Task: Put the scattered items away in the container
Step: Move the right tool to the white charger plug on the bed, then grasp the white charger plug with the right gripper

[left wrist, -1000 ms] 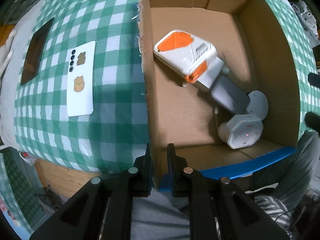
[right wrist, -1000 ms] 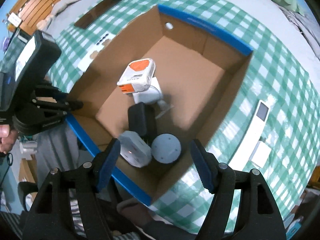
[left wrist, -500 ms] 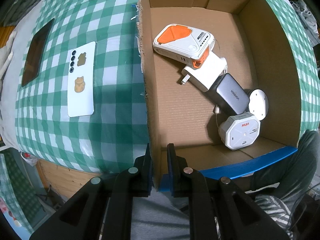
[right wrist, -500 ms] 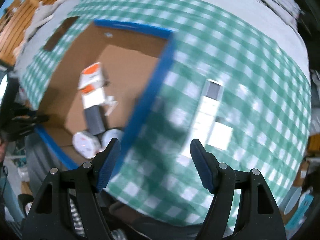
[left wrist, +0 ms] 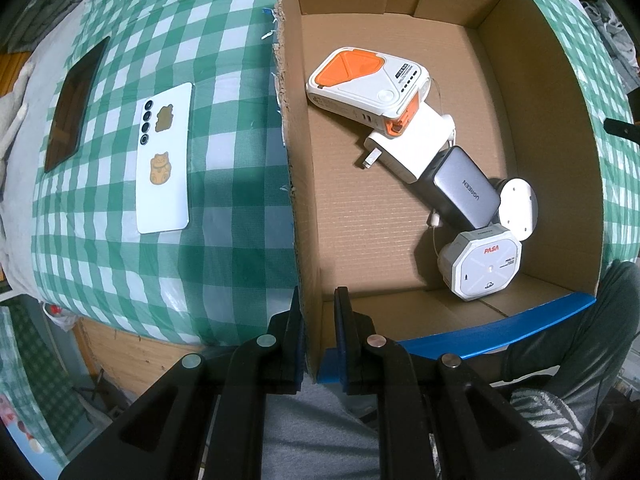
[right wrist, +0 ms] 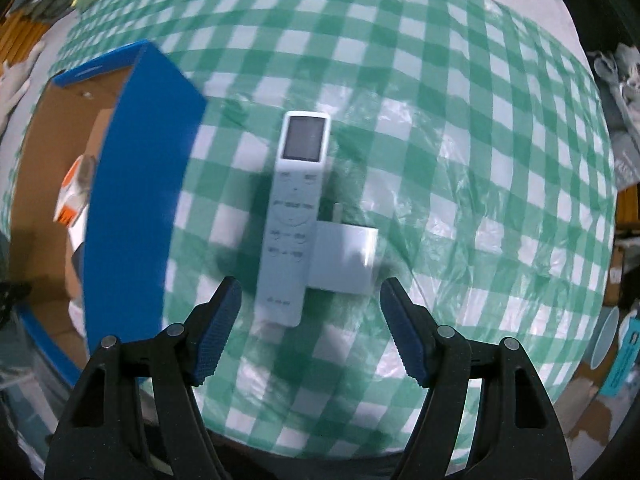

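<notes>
remote (right wrist: 294, 220) just ahead of right hand-held gripper (right wrist: 310, 330) (jaws wide, empty) | left hand-held gripper (left wrist: 318, 334) clamps box wall (left wrist: 298, 216)

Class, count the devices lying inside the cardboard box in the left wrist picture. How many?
5: orange-white power bank, white plug adapter, grey charger, white disc, octagonal PASA device, in a diagonal line. Smaller ones beneath may be hidden.

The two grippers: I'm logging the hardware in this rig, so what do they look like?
Both are black plastic, with angular cut-out arms and round silver pivot rivets. The right gripper has ribbed blue pads on its fingers. The left gripper shows blue only along its fingers' inner edges. No cables or markings show.
</notes>
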